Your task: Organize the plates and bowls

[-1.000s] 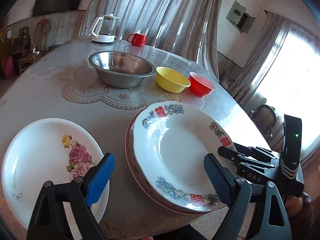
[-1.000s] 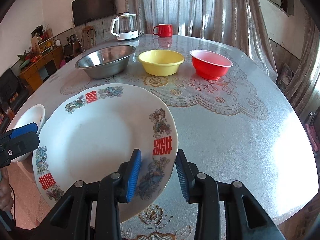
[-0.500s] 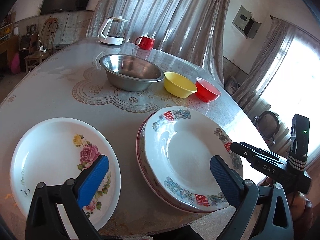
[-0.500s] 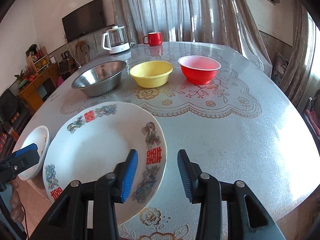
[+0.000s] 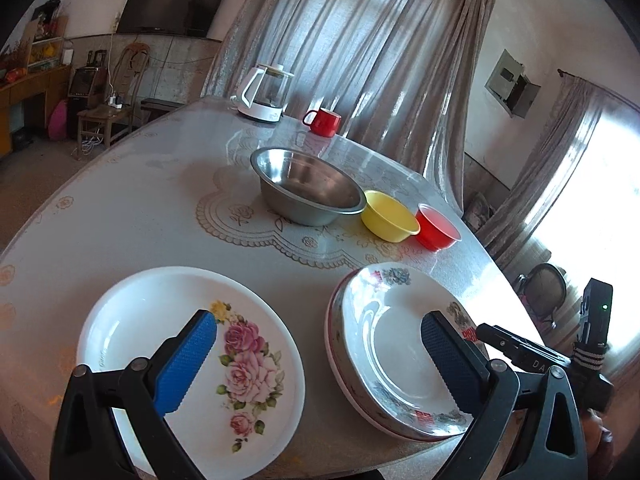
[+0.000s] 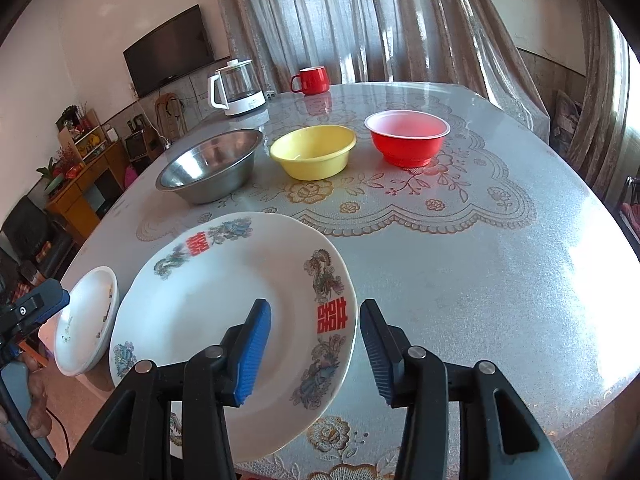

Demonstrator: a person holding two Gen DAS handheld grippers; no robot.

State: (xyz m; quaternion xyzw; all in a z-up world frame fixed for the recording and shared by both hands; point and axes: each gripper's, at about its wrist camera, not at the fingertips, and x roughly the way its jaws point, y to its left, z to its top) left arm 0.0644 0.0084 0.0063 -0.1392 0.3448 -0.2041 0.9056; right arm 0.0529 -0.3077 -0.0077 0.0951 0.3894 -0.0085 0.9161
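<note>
Three bowls stand in a row mid-table: a steel bowl [image 6: 209, 169], a yellow bowl [image 6: 313, 151] and a red bowl [image 6: 407, 136], near one another; whether they touch is hard to tell. Behind them, by the curtain [image 6: 360, 20], sit one kettle [image 6: 236, 88] and one red mug [image 6: 311, 80]. Nothing stands between the bowls and the plates at the near edge of the table [image 6: 480, 260].

A dragon plate [image 6: 224, 300] with red characters lies on top of a second plate, of which only a reddish rim [image 5: 334, 344] shows in the left view. Just beside the stack, apart from it, lies one rose plate [image 5: 240, 360]; the right view shows only a slice of it at the frame's left.

The left gripper [image 5: 318, 360] hangs above the gap between the rose plate and the stack, its jaws spread wide with nothing between them; its fingers cover parts of both. The right gripper [image 6: 316, 350] has just been opening: its jaws straddle the dragon plate's near rim, one blue pad [image 6: 252, 350] over the plate's well, the other outside the rim, neither pressing on it. Its black arms hide the plate's nearest edge.

A television [image 6: 170, 56] hangs on the far wall; the furniture below it is too small to make out.
</note>
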